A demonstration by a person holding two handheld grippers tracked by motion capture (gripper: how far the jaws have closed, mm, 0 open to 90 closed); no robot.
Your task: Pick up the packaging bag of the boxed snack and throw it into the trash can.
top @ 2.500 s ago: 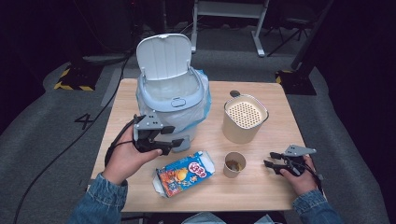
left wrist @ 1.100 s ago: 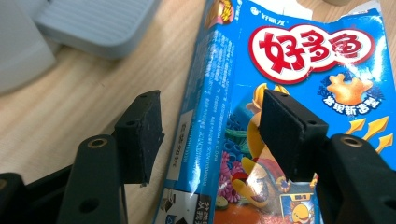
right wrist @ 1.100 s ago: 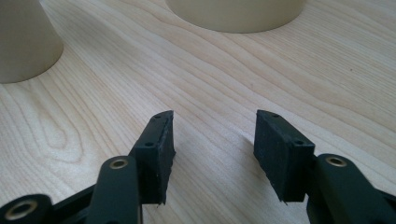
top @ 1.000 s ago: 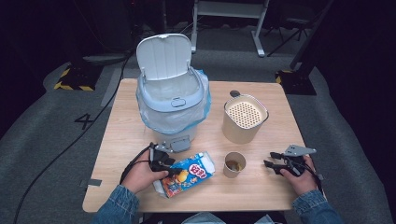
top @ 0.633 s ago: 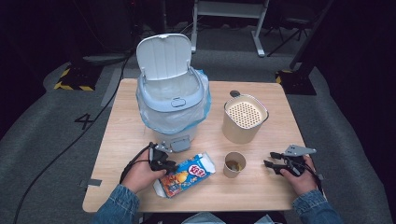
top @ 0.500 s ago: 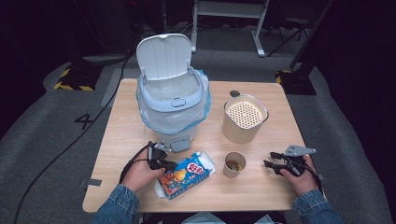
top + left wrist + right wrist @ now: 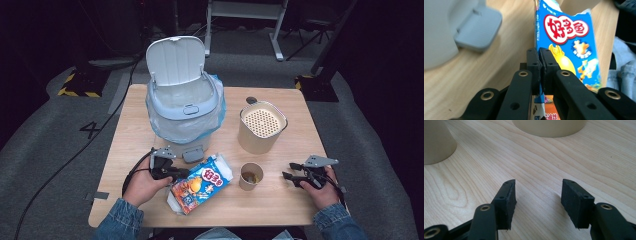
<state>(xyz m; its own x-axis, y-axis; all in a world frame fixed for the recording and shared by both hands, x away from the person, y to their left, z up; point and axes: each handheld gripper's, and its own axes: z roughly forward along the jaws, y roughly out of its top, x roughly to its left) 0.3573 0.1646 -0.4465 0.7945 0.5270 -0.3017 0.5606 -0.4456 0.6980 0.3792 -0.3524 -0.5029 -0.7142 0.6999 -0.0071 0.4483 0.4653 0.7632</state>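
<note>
The left claw (image 7: 540, 62) had just closed, pinching the edge of the blue snack box (image 7: 566, 42). The right claw (image 7: 537, 195) stood part open, empty, above the tabletop (image 7: 536, 157), its jaws having just widened.

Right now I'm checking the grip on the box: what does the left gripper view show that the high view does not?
Left gripper view: the left gripper with its jaws pinched on the thin edge of the blue snack box, right after closing.

High view: the open-lidded bin, the perforated canister, the small cup, and the right gripper, open, holding nothing.

Both: the box, the bin's pedal, the wooden table.
</note>
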